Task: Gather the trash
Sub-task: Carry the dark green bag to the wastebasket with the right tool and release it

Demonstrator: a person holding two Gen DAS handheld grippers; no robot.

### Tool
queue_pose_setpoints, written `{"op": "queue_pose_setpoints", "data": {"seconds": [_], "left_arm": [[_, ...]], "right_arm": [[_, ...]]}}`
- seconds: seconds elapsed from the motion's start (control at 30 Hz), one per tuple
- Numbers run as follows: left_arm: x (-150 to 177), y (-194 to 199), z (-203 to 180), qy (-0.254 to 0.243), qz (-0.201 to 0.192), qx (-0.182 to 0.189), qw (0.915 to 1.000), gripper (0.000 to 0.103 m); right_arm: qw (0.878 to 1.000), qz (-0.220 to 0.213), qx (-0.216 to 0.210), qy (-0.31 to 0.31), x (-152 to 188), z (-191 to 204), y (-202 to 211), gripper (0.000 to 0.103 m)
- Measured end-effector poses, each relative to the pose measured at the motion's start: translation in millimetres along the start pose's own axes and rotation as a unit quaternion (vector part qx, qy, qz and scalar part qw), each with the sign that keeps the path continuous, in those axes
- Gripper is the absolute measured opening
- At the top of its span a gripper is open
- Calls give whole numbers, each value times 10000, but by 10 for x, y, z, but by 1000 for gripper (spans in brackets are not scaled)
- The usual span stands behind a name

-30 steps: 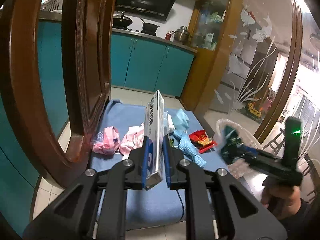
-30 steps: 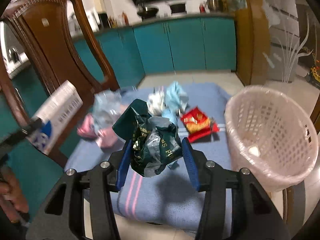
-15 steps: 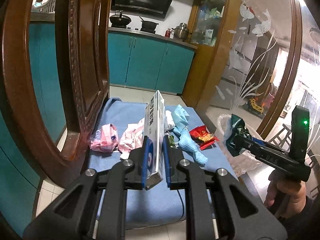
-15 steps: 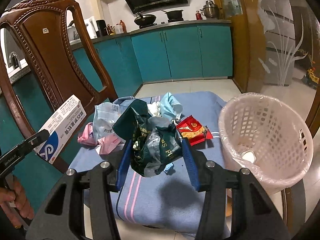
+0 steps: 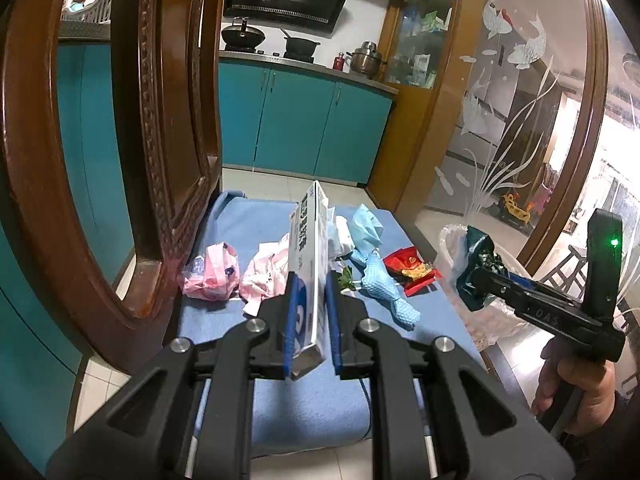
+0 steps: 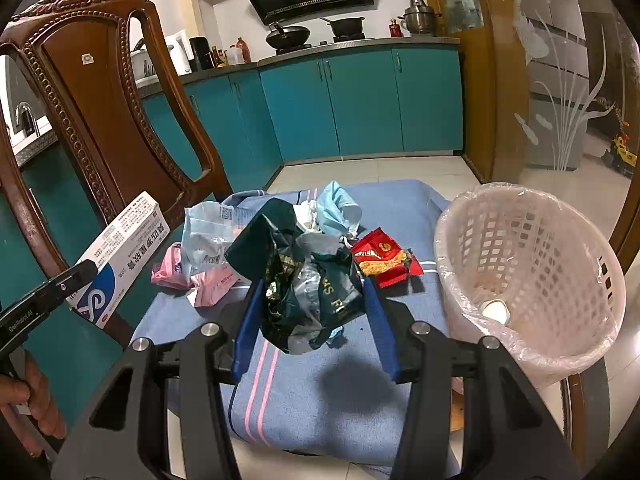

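Observation:
My left gripper is shut on a white and blue cardboard box, held on edge above the blue cloth; the box also shows in the right wrist view. My right gripper is shut on a crumpled dark green wrapper, held above the cloth, left of the pink lined basket. The wrapper also shows in the left wrist view. On the cloth lie pink wrappers, a blue mask, a blue rag and a red packet.
A carved wooden chair stands at the cloth's left edge. Teal kitchen cabinets are behind, and a frosted glass partition is on the right. A white lump lies inside the basket.
My right gripper has risen slightly with the green wrapper and steadied, the basket now nearer on its right. The left gripper holds the box about where it was.

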State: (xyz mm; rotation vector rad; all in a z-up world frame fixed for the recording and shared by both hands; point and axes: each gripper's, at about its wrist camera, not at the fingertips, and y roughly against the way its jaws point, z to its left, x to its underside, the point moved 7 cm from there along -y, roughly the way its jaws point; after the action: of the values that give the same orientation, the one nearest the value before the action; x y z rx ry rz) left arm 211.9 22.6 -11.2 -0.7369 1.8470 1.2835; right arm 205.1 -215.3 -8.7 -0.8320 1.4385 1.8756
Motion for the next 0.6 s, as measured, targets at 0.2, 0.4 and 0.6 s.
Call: {"op": "queue_pose_setpoints", "data": {"seconds": [0.2,0.4,0.6], "left_arm": [[5,-13,20,20,35,-41,10000,15],[6,-15,23,12,43,-39,10000,15],[8,-22,21,17,49,-56,10000,15]], "right_arm": [[10000,12,12,4,0,-1,-13,50],[10000,13,19,11,0,0,-15,50],[10000,27,24,24,5,0,-19,50]]}}
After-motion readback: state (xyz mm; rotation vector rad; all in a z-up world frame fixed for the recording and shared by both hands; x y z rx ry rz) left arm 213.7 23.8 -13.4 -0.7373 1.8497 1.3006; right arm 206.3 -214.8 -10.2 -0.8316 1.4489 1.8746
